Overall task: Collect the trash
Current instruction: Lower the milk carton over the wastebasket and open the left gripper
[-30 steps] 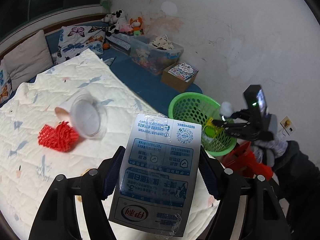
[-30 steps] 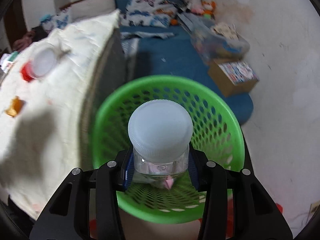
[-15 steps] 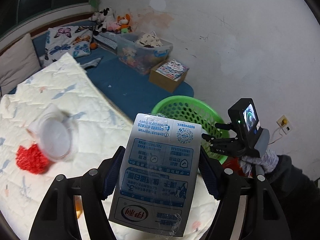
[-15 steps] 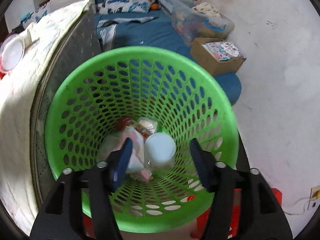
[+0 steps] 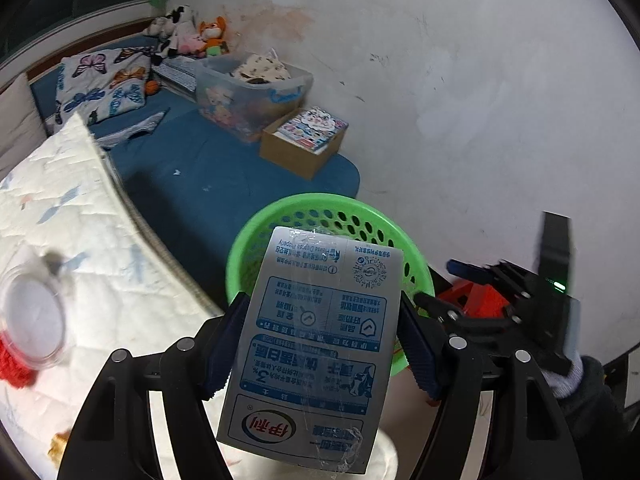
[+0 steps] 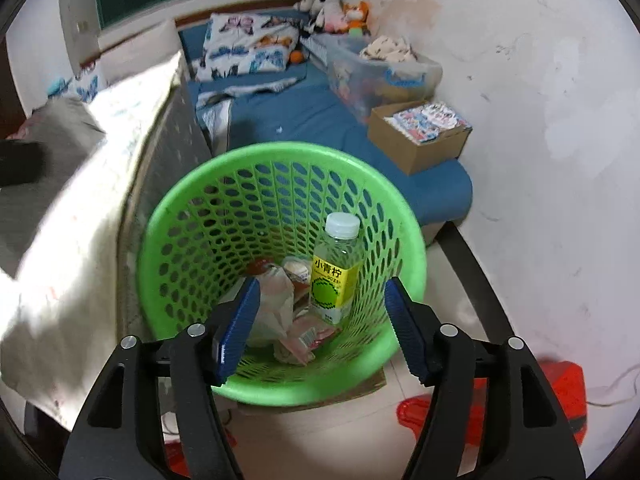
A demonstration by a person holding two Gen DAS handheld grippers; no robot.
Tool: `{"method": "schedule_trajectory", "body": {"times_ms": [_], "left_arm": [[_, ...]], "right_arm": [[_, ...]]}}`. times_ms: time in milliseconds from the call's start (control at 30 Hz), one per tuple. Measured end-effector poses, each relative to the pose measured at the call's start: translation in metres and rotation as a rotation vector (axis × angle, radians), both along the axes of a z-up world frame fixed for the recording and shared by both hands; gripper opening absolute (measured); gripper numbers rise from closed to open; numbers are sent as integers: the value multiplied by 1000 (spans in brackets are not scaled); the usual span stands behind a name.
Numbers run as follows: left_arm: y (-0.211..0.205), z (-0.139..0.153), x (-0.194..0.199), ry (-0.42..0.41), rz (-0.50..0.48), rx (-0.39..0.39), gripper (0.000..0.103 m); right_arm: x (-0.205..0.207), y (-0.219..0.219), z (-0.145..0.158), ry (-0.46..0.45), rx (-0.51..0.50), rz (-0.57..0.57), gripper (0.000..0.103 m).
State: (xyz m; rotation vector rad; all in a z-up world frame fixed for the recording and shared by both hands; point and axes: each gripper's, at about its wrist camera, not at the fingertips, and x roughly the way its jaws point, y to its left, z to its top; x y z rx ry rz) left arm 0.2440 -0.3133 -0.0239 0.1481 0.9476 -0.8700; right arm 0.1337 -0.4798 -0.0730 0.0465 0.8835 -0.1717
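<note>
The left gripper (image 5: 320, 336) has its fingers (image 5: 222, 344) clamped on a flat gray milk carton (image 5: 316, 328) with blue print, one finger on each long edge. The carton is held in the air in front of a green basket (image 5: 288, 208), and it hides part of the basket's rim in the left wrist view. To the left lies a white quilt (image 5: 80, 240) with a clear plastic lid (image 5: 32, 320) on it, touching something red (image 5: 12, 364) at the picture's edge; both are blurred.

The right gripper (image 6: 320, 320) hangs over the mouth of the green basket (image 6: 280, 156), its fingers (image 6: 240, 316) wide apart with nothing between them. Inside the basket a clear bottle (image 6: 334, 272) with a white cap and a yellow label leans against the wall on the right. Beside it at the bottom lie crumpled wrappers (image 6: 280, 304) and other small scraps, too jumbled to tell apart.

Behind the basket, on a blue mat (image 6: 320, 120), stands a cardboard box (image 6: 416, 136) of picture books next to a clear storage bin (image 6: 380, 72). A red object (image 6: 560, 384) lies on the floor at the right.
</note>
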Motion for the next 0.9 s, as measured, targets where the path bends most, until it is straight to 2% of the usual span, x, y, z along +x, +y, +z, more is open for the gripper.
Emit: {"method": "schedule_trajectory", "body": {"times_ms": [233, 433, 600, 667, 900], "left_arm": [[-40, -22, 10, 30, -26, 53, 69], [-53, -37, 19, 59, -15, 71, 69], [-53, -44, 23, 84, 0, 47, 71], [-51, -45, 22, 92, 4, 37, 79], [-21, -30, 12, 51, 28, 22, 79]], "right_arm": [[-25, 2, 8, -59, 60, 10, 73], [-33, 9, 10, -80, 47, 18, 74], [-38, 7, 11, -96, 62, 8, 74], [-39, 8, 12, -99, 69, 7, 74], [-41, 14, 18, -109, 71, 23, 74]]}}
